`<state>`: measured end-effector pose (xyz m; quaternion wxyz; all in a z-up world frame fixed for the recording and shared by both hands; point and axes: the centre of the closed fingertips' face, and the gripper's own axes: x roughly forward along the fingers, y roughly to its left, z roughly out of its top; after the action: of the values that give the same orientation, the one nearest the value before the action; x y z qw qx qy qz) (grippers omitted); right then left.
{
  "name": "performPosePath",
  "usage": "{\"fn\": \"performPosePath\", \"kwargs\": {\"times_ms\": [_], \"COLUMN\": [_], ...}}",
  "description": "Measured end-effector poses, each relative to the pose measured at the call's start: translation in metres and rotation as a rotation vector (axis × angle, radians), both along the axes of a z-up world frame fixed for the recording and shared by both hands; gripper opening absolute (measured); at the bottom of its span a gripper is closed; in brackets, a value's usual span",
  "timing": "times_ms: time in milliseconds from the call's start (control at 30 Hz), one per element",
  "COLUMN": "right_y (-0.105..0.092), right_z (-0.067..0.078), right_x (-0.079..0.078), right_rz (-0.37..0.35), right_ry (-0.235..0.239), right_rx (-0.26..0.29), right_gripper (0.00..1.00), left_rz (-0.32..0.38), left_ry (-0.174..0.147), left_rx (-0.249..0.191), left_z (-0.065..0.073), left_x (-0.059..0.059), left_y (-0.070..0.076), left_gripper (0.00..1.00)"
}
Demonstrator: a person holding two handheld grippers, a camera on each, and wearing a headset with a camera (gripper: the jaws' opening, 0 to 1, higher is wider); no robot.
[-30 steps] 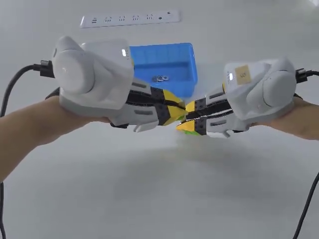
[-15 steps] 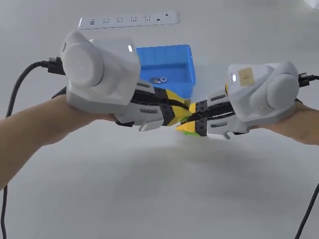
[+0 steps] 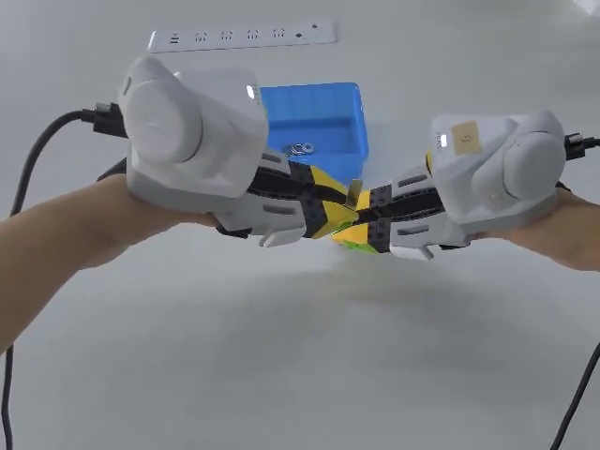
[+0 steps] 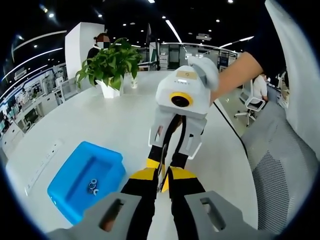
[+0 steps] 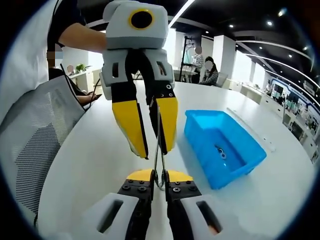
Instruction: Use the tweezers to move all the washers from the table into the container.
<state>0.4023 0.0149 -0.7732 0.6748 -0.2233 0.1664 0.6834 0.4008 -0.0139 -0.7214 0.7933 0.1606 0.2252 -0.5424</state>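
Tweezers (image 5: pixel 158 145) pinched in rt tool (image 5: pixel 159 183)

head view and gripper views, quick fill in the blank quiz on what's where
1. The washers lie in the blue ____.
2. Beyond it lies a white power ____.
3. The left gripper and right gripper meet tip to tip, with the ____ between them.
Missing words: container; strip; tweezers.

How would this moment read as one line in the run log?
stage: grippers tip to tip | right gripper: shut on tweezers | left gripper: jaws open around tweezers | washers: some in blue bin
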Motion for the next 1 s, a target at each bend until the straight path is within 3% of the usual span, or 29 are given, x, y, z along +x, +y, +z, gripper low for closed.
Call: {"fn": "performPosePath", "kwargs": {"times_ms": [167, 267, 433, 533, 600, 700, 800, 900, 1000], "right_y": [0.001, 0.001, 0.001, 0.001, 0.001, 0.002, 0.003, 0.006, 0.009], "right_z": [0.009, 0.013, 0.022, 0.027, 0.032, 0.039, 0.051, 0.061, 0.069], "right_x": [0.003, 0.003, 0.003, 0.004, 0.005, 0.007, 0.009, 0.011, 0.011], "right_rz": [-0.021, -0.025, -0.033, -0.035, -0.035, -0.035, -0.04, -0.036, -0.005], "right_ry": [0.005, 0.005, 0.018, 0.014, 0.008, -0.001, -0.01, -0.026, -0.059], "right_rx": [0.011, 0.011, 0.012, 0.011, 0.009, 0.009, 0.012, 0.018, -0.001], "right_gripper": [0.09, 0.09, 0.09, 0.09, 0.09, 0.09, 0.09, 0.09, 0.09], "left_rz": [0.033, 0.062, 0.17, 0.209, 0.239, 0.271, 0.319, 0.35, 0.4], "left_ry": [-0.008, -0.038, 0.001, -0.007, 0.028, 0.013, 0.023, 0.021, 0.02], "left_rx": [-0.001, 0.002, -0.033, -0.016, -0.016, -0.015, -0.048, -0.053, -0.143], "left_z": [0.006, 0.011, 0.011, 0.007, 0.003, 0.004, 0.007, 0.007, 0.019], "left_x": [0.001, -0.001, -0.018, -0.029, -0.037, -0.042, -0.05, -0.055, -0.056], "left_y": [0.012, 0.024, 0.054, 0.072, 0.081, 0.089, 0.097, 0.102, 0.1], "left_gripper": [0.13, 0.13, 0.22, 0.28, 0.3, 0.35, 0.39, 0.45, 0.49]}}
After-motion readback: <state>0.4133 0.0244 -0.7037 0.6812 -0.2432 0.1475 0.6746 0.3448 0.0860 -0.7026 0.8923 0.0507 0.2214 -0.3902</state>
